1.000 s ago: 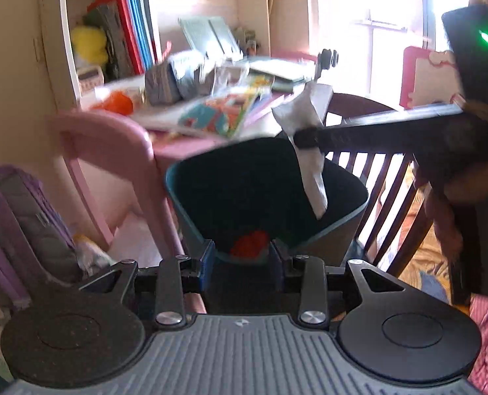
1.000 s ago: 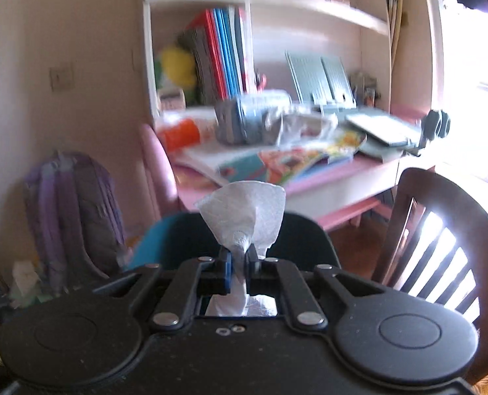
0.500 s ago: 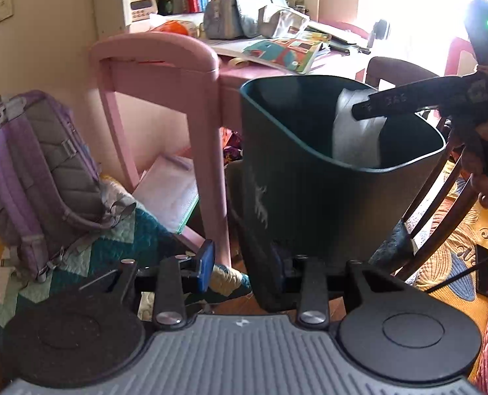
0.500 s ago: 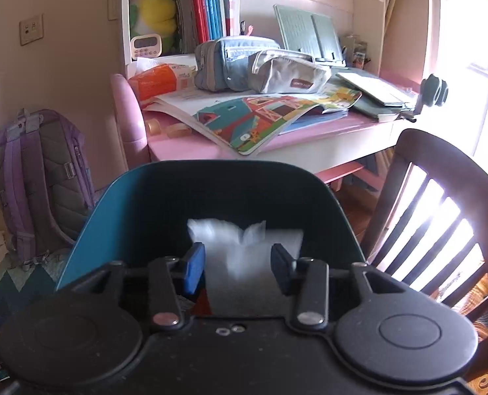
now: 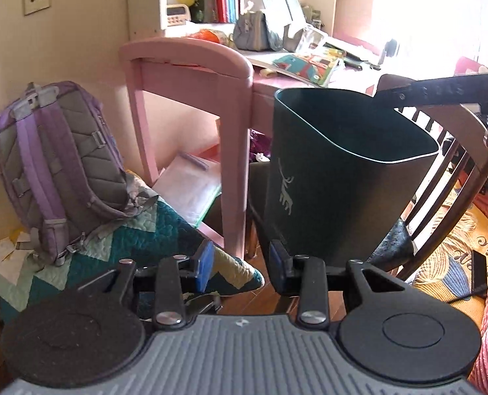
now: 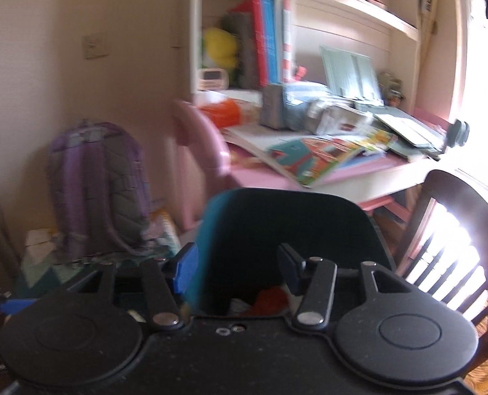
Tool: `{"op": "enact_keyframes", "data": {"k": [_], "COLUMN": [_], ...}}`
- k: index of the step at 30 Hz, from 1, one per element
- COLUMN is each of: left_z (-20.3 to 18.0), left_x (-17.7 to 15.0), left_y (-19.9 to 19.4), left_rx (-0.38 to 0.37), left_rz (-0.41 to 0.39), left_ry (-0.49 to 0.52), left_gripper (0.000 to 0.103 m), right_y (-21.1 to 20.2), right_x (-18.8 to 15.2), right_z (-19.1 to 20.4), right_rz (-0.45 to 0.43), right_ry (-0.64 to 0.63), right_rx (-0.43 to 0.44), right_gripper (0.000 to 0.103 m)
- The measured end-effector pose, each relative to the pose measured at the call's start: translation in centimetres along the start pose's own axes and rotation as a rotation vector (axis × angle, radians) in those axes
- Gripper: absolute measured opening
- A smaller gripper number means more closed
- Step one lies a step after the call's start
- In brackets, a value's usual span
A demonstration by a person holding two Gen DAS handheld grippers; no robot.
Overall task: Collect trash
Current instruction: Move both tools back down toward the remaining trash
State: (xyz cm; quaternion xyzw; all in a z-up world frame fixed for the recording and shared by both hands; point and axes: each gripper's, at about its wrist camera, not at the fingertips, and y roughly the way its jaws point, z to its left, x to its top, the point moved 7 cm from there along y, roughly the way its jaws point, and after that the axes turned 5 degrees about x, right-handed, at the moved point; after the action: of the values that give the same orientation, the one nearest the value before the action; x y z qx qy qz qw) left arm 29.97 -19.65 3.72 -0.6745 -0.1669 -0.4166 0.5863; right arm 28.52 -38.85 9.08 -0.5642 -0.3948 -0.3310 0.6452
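Hovering over the dark green bin, the right gripper has its jaws opening with nothing between them; directly below, at the bin's bottom, lie a red scrap and something pale beside it, too small to name. That placement reads as deliberate: a release made straight above the opening lets the trash fall inside rather than onto the floor.

In the left wrist view the left gripper stands partly open with no object between its pads. Its right finger lies against the bin's lower wall at about 6 o'clock of the bin, and whether it presses or merely sits in front I cannot tell. It seems stationed there to steady or present the bin. The bin tilts slightly, mouth leaning toward 2 o'clock, where the right gripper's dark arm crosses above the rim, which suits an easy drop.

The pink desk stands at 10 o'clock of the bin, the dark wooden chair at 3 o'clock, and a purple backpack leans against the wall at 9 o'clock. Loose books and pouches cover the desktop, so further trash probably lies up there.
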Motion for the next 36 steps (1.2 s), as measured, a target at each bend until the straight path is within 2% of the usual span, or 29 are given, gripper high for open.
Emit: {"op": "enact_keyframes", "data": {"k": [8,12,15,18,21,25,29,32,36], "left_z": [3.9,6.5,8.5,10.7,12.8,15.9,18.6,20.4,21.6], "left_x": [-1.5,-2.6,-4.0,-5.9,-8.0,-11.4,-15.2,-18.1,-22.8], "left_y": [-3.0,-4.0,-4.4,-4.3,-3.9,-2.3,0.4,3.2,7.3], "left_rx": [0.043,0.074,0.097,0.115,0.134,0.193,0.201,0.166,0.09], "left_rz": [-0.026,-0.038,-0.042,-0.034,-0.027,0.0,0.046,0.092,0.167], "left_ry": [-0.041,-0.071,-0.085,-0.102,-0.114,-0.1,-0.09,-0.11,-0.069], "left_gripper": [0.046,0.065,0.071,0.082,0.083,0.083,0.084,0.1,0.101], "right_y": [-1.0,-0.3,0.9,2.8,4.8,8.1,12.7,16.4,21.6], "right_x": [-1.4,-3.1,-4.9,-6.9,-9.1,-12.6,-16.7,-20.0,-25.1], "right_z": [7.6,11.5,14.3,16.7,18.8,21.2,23.4,24.5,25.3], "right_rz": [0.005,0.027,0.057,0.093,0.123,0.194,0.292,0.366,0.482], "right_ry": [-0.07,-0.111,-0.145,-0.172,-0.184,-0.178,-0.164,-0.133,-0.079], "right_rx": [0.148,0.22,0.27,0.31,0.347,0.377,0.389,0.385,0.362], "right_gripper": [0.055,0.055,0.056,0.056,0.057,0.057,0.057,0.057,0.057]}}
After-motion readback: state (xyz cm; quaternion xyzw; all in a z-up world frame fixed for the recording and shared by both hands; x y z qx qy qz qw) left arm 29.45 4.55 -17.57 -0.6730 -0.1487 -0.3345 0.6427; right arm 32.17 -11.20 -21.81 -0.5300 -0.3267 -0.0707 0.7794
